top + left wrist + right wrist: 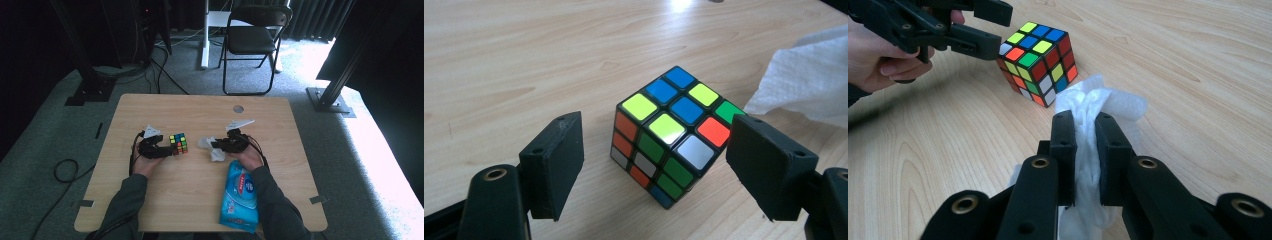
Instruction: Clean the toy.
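Now left gripper [656, 162] spread around glossy stickered cube [671, 135]; right gripper [1086, 150] clamps crumpled white tissue [1098, 102].

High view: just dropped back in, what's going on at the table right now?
A person works at a wooden table with a gripper in each hand. The left gripper stands open around a Rubik's cube that rests on the table, its pads clear of the cube's sides. The right gripper is clamped on a crumpled white wipe close beside the cube. A blue pack of wet wipes lies at the near edge by the right forearm.
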A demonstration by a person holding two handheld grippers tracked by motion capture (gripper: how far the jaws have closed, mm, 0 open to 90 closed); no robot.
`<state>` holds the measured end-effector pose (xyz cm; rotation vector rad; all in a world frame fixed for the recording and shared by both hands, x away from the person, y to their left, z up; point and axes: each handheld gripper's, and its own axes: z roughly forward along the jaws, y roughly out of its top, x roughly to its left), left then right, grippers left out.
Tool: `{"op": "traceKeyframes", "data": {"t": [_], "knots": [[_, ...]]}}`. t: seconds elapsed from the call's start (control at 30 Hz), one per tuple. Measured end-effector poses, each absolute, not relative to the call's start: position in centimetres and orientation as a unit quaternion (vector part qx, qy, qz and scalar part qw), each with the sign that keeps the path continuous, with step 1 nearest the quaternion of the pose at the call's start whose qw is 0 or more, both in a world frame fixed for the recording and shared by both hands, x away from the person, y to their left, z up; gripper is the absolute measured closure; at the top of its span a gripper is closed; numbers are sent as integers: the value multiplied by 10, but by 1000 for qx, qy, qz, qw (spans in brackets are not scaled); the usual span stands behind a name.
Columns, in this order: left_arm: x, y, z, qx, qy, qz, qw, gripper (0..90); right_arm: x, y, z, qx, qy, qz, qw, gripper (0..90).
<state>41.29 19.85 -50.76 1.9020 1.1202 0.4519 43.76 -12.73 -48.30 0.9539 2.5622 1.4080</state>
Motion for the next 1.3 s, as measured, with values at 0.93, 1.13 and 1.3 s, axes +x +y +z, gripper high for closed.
{"op": "traceKeyframes", "data": {"t": [0.93, 1.13, 1.3], "knots": [[423, 185, -520, 822, 359, 213, 387, 198, 438, -127, -483, 309, 834, 456, 31, 810], [426, 184, -524, 829, 349, 210, 384, 199, 438, -127, -483, 309, 834, 456, 30, 810], [429, 183, -524, 831, 343, 209, 385, 199, 438, -127, -484, 308, 835, 455, 30, 810]]}}
